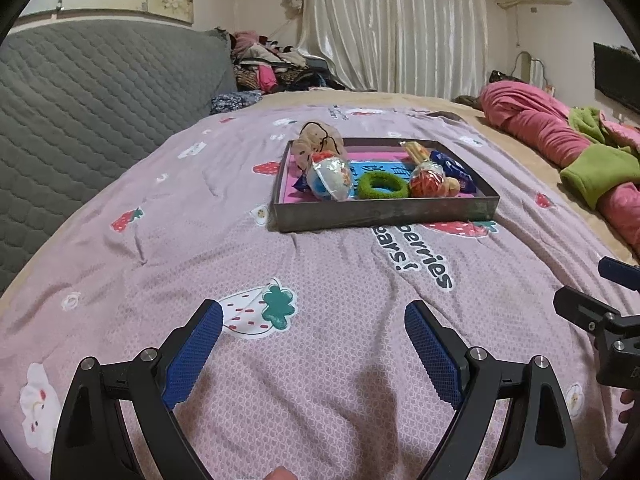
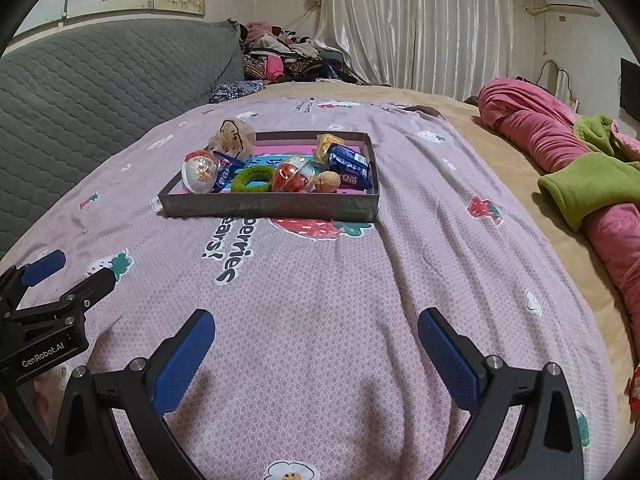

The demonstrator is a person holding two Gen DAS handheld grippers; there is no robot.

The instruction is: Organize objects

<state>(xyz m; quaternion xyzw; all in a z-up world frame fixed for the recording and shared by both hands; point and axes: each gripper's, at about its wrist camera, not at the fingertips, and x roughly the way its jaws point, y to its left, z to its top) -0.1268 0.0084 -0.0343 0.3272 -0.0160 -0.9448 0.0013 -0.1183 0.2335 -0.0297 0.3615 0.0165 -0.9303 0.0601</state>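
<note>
A shallow dark tray [image 1: 384, 216] [image 2: 268, 206] lies on the pink strawberry-print bedspread. It holds a green fuzzy ring [image 1: 382, 186] [image 2: 251, 180], two clear toy capsules [image 1: 332, 178] [image 2: 200, 176], a blue snack packet [image 1: 456, 170] [image 2: 350, 166], a walnut [image 2: 327, 181] and a beige pouch [image 1: 316, 140] [image 2: 232, 136] at its far left corner. My left gripper [image 1: 314, 316] hovers open over bare bedspread, well short of the tray. Beside it my right gripper [image 2: 316, 322] is open too, with nothing between its blue pads.
A grey quilted headboard [image 1: 80, 120] lines the left side. Rolled pink and green blankets [image 1: 568, 148] [image 2: 580, 176] lie along the right of the bed. Clothes [image 2: 280, 60] are piled at the far end before white curtains. A fingertip [image 1: 282, 473] shows at the bottom edge.
</note>
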